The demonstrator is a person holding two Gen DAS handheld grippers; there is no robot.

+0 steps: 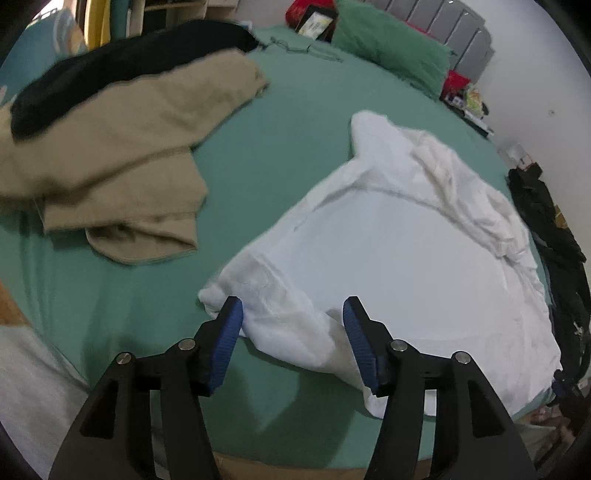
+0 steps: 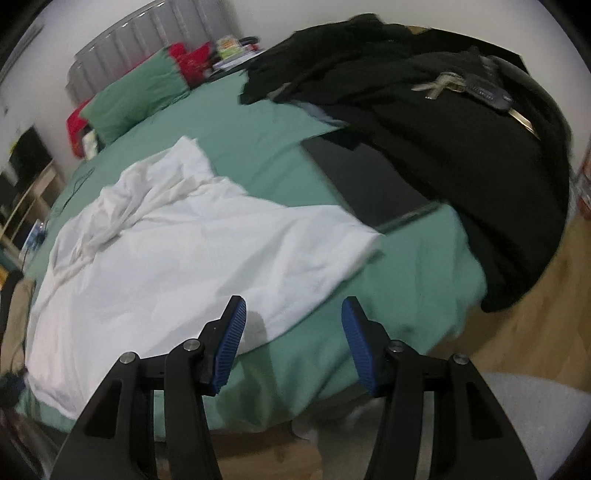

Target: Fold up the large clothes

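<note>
A large white shirt point(image 1: 399, 251) lies spread on the green bed sheet point(image 1: 288, 147), collar bunched toward the pillows. My left gripper point(image 1: 293, 317) is open, its blue pads on either side of the shirt's near sleeve, which lies between the fingers. In the right wrist view the same white shirt point(image 2: 177, 251) lies to the left and ahead. My right gripper point(image 2: 293, 317) is open and empty, just off the shirt's near right edge, over green sheet point(image 2: 406, 266).
A beige garment point(image 1: 122, 147) with a black one point(image 1: 122, 70) on it lies at the left. A pile of black clothes point(image 2: 461, 147) with keys point(image 2: 443, 85) lies at the right bed edge. Green pillow point(image 1: 391, 48) and grey headboard point(image 1: 458, 26) stand behind. Wooden floor point(image 2: 528, 317) lies below.
</note>
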